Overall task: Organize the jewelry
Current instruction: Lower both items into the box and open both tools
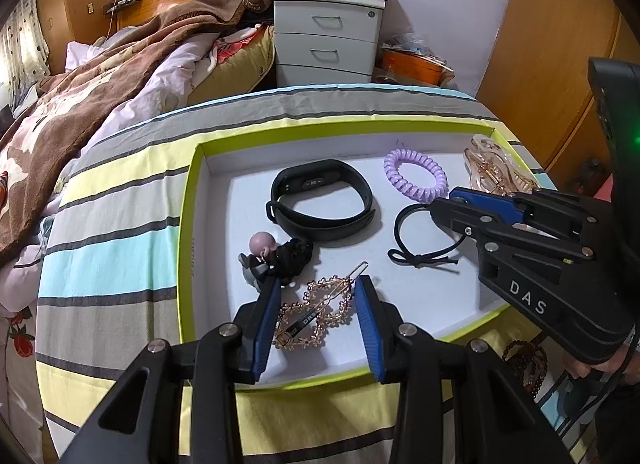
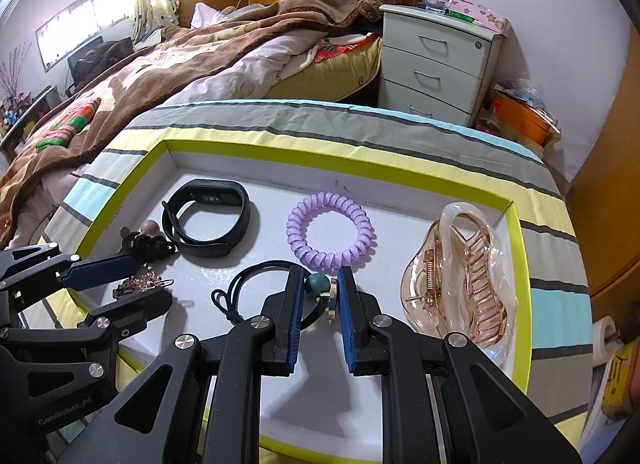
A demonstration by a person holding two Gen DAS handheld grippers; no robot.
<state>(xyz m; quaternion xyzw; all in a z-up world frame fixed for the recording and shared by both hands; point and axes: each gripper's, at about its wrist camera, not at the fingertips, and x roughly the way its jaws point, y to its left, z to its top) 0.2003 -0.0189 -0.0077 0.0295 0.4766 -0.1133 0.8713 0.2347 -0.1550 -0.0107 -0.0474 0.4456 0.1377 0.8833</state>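
hair clip (image 1: 316,310): 6 o'clock in tray (image 1: 188,224), thin gilt filigree, light, bendy, snag-prone; take across long edges | left gripper (image 1: 318,284): straddling, pads spread, no contact | right gripper (image 2: 318,276): pinching teal bead (image 2: 319,285) of black hair tie (image 2: 256,276)

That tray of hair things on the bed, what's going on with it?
A person holds a two-finger gripper in each hand over a shallow tray of accessories. The left gripper straddles a gold hair clip, its fingers apart on either side. The right gripper is shut on a black hair tie's teal bead. A black wristband, a purple coil tie and a clear claw clip lie untouched.
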